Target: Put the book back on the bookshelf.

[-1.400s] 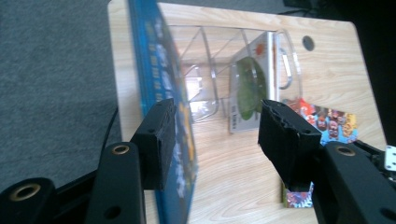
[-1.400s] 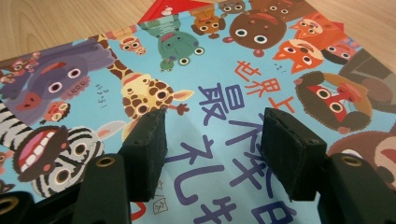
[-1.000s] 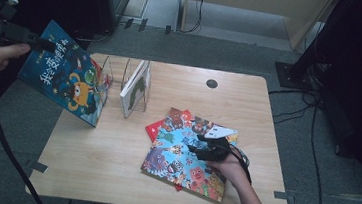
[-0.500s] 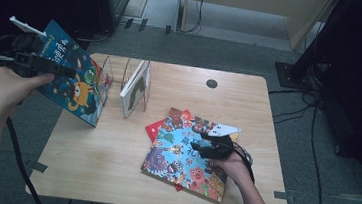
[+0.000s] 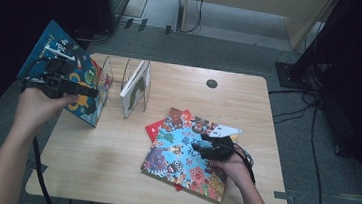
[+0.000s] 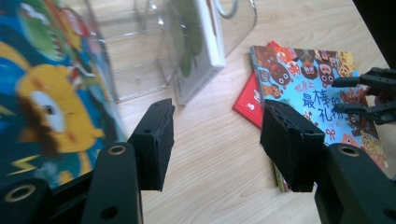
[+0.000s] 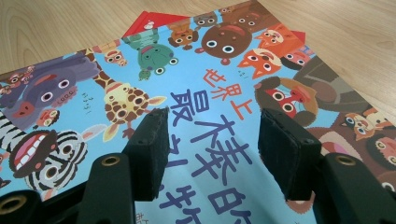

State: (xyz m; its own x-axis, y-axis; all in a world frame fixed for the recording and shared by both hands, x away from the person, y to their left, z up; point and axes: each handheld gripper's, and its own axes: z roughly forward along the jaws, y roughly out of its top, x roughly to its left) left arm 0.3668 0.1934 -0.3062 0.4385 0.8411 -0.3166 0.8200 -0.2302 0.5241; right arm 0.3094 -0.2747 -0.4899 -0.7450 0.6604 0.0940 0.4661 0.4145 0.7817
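A blue picture book (image 5: 55, 52) (image 6: 46, 93) stands tilted at the table's left edge against a clear rack (image 5: 113, 78) (image 6: 140, 56). My left gripper (image 5: 94, 93) (image 6: 217, 126) hangs open just in front of that book, which lies beside its left jaw, with nothing between the jaws. A colourful animal book (image 5: 178, 159) (image 7: 196, 70) (image 6: 308, 79) lies flat on a red book (image 5: 156, 127) (image 6: 247, 105). My right gripper (image 5: 201, 145) (image 7: 210, 135) (image 6: 369, 95) hovers low over the animal cover. Its jaws have just been closing a little and hold nothing.
A white book with a green picture (image 5: 135, 82) (image 6: 198, 46) stands in the rack's right slot. The wooden table (image 5: 99, 149) has a round hole (image 5: 212, 84) at the back. Dark stands and cables surround the table on the floor.
My left hand has come down from above the table's left edge, so its gripper now sits in front of the blue book. The right hand has stayed over the animal book.
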